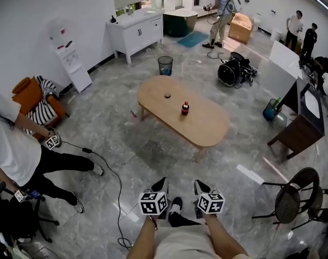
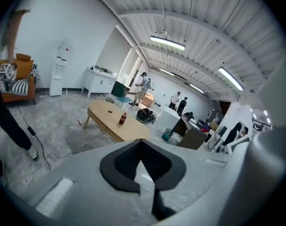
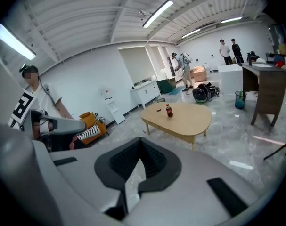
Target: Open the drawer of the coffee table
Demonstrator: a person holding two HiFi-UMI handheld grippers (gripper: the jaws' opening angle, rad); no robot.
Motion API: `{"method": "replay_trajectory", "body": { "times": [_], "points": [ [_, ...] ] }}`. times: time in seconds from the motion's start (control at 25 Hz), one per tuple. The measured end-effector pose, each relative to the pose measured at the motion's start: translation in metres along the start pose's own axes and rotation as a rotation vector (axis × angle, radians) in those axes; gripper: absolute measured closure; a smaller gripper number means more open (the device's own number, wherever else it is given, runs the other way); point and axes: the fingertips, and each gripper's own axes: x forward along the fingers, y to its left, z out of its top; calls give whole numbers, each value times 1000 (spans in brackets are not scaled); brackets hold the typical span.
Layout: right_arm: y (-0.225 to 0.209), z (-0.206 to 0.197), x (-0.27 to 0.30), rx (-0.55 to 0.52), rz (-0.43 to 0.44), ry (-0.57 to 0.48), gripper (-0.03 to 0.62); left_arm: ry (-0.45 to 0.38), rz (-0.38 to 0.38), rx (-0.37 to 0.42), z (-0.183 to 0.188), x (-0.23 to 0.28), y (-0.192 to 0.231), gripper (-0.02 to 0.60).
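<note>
No words, numbers or brand names can be read anywhere. Low in the centre of the head view, the cubes on the left gripper [image 1: 161, 184] and the right gripper [image 1: 201, 185] carry only black-and-white square patterns. At mid-frame, the bottle [image 1: 185, 108] on the coffee table [image 1: 207, 125] has a red label, but it is too small to read.

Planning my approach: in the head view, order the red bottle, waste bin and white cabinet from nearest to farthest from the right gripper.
1. Red bottle, on the coffee table.
2. Waste bin, beyond the table.
3. White cabinet, farthest back, left.
</note>
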Motion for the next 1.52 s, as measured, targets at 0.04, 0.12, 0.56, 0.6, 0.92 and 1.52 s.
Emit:
{"method": "replay_trajectory", "body": {
  "times": [0.04, 0.12, 0.56, 0.6, 0.92, 1.52],
  "points": [
    [-4, 9, 6, 9, -13, -17, 579, 8, 0, 19, 5, 6, 0, 572],
    [-11, 25, 19, 32, -22, -40, 579, 17, 5, 40, 12, 17, 1, 572],
    [-14, 74, 98, 114, 71, -64, 579, 41, 55, 92, 52, 66, 44, 572],
    [-16, 77, 102, 126, 66, -66, 579, 40, 61, 91, 55, 68, 46, 572],
    [-28, 73, 124, 182, 57, -31, 579, 57, 98, 107, 58, 80, 60, 572],
    [-43, 72, 166, 280, -83, -20, 579, 122, 20, 123, 93, 135, 136, 572]
  ]
}}
